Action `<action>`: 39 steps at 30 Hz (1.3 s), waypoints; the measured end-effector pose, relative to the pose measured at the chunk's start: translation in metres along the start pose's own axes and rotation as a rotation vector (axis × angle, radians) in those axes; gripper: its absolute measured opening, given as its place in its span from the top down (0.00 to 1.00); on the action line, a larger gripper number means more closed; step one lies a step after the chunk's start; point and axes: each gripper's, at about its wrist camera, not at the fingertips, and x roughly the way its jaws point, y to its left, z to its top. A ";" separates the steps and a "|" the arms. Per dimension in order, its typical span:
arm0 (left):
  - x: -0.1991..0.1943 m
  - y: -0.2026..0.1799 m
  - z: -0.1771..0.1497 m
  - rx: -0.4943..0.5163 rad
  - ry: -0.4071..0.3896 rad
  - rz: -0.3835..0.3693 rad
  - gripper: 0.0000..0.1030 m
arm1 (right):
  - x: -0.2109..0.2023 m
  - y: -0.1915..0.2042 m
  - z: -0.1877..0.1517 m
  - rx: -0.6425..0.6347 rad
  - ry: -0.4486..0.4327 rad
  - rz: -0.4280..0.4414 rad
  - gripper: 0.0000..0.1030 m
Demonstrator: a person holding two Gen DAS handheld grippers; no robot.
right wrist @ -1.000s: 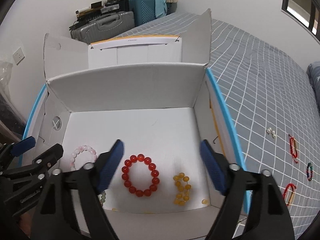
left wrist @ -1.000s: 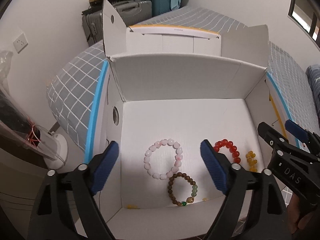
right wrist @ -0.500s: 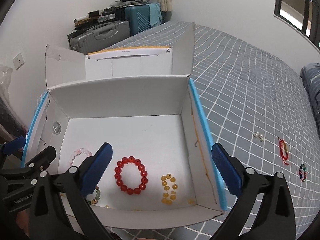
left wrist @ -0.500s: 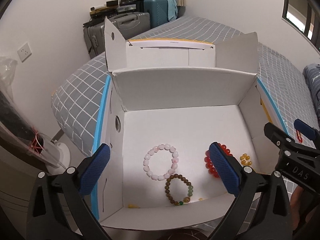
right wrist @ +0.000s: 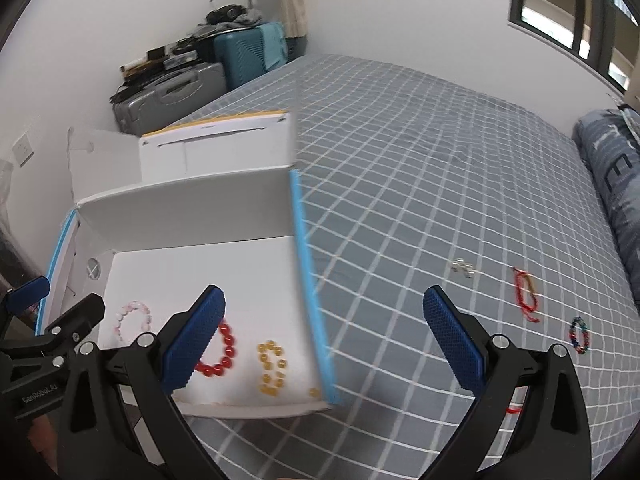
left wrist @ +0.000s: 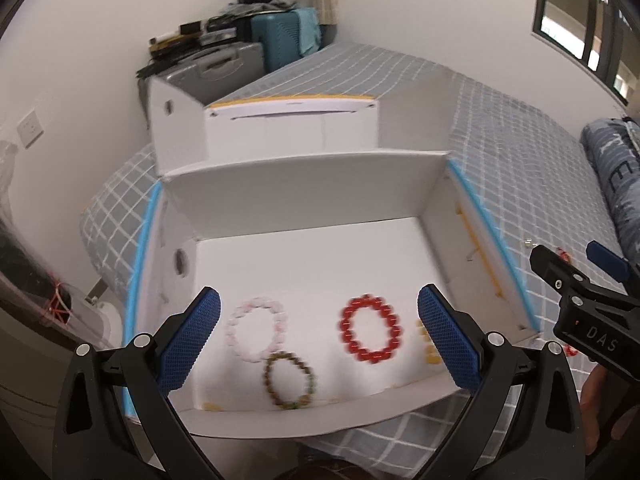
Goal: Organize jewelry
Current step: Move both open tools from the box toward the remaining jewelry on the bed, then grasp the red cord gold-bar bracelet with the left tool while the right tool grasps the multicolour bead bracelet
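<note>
An open white cardboard box (left wrist: 304,192) with blue edge tape sits on the bed. Inside lie a pink bead bracelet (left wrist: 256,330), a brown bead bracelet (left wrist: 290,380), a red bead bracelet (left wrist: 370,330) and yellow beads (right wrist: 272,368). My left gripper (left wrist: 318,340) is open and empty above the box's near edge. My right gripper (right wrist: 326,340) is open and empty over the box's right wall. On the bedspread to the right lie small pearl beads (right wrist: 462,267), a red cord bracelet (right wrist: 526,294) and a multicolour bead bracelet (right wrist: 580,334).
The grey checked bedspread (right wrist: 400,184) stretches to the right of the box. Suitcases (right wrist: 192,80) stand against the far wall. A rolled blue blanket (right wrist: 616,184) lies along the right edge. The bed's left edge drops to the floor beside the box.
Both grippers have pulled back and up from the box and opened wider. The right gripper has swung right, so its view now takes in the bedspread and the loose jewelry.
</note>
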 end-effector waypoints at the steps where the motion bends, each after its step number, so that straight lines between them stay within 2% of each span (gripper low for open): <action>1: -0.001 -0.010 0.001 0.010 -0.003 -0.012 0.06 | -0.002 -0.011 -0.001 0.010 -0.003 -0.009 0.07; 11: 0.000 -0.106 -0.001 0.113 -0.022 -0.104 0.06 | -0.012 -0.125 -0.025 0.095 0.000 -0.114 0.07; 22: 0.033 -0.246 -0.029 0.288 0.035 -0.232 0.06 | 0.005 -0.260 -0.064 0.234 0.030 -0.261 0.07; 26: 0.050 -0.288 -0.044 0.343 0.068 -0.274 0.06 | 0.022 -0.301 -0.083 0.276 0.067 -0.280 0.07; 33: 0.084 -0.343 -0.075 0.408 0.130 -0.327 0.06 | 0.052 -0.347 -0.106 0.328 0.109 -0.297 0.07; 39: 0.098 -0.369 -0.097 0.443 0.161 -0.374 0.06 | 0.071 -0.370 -0.114 0.355 0.145 -0.287 0.07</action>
